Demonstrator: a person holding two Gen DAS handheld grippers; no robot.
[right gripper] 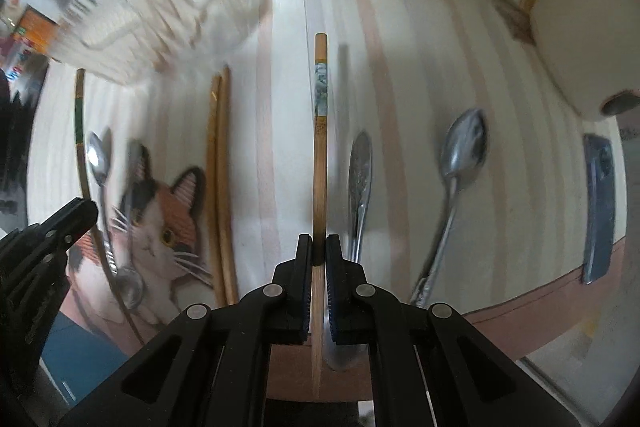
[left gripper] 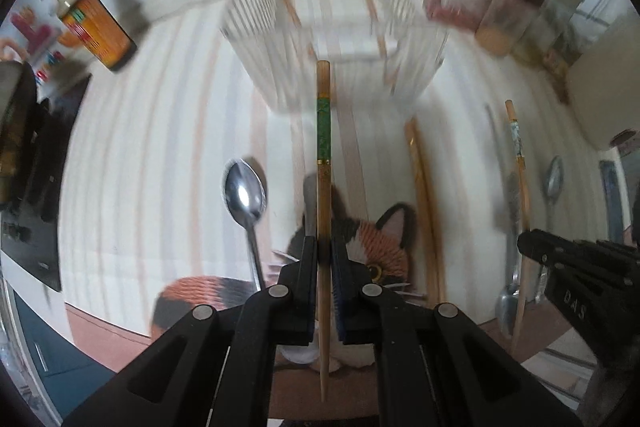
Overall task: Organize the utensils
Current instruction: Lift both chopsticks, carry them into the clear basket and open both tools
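Note:
My left gripper [left gripper: 323, 247] is shut on a wooden chopstick with a green band [left gripper: 323, 131], held above the mat and pointing toward the white slatted utensil rack [left gripper: 332, 23]. My right gripper [right gripper: 319, 247] is shut on a wooden chopstick with a blue-white patterned band [right gripper: 320, 95]. The right gripper also shows in the left wrist view [left gripper: 528, 247] with its chopstick [left gripper: 518, 163]. The left gripper shows at the left of the right wrist view [right gripper: 86, 211]. A pair of plain chopsticks [right gripper: 220, 167] lies on the mat. Spoons [left gripper: 245, 195] [right gripper: 466, 147] [right gripper: 359, 171] lie around them.
A striped cat-print mat [left gripper: 160, 147] covers the table. A dark sauce bottle [left gripper: 96, 27] stands at the far left. Jars and bottles [left gripper: 508, 15] crowd the far right beside a white appliance [right gripper: 580, 47]. A blue object [right gripper: 598, 203] lies at the mat's right edge.

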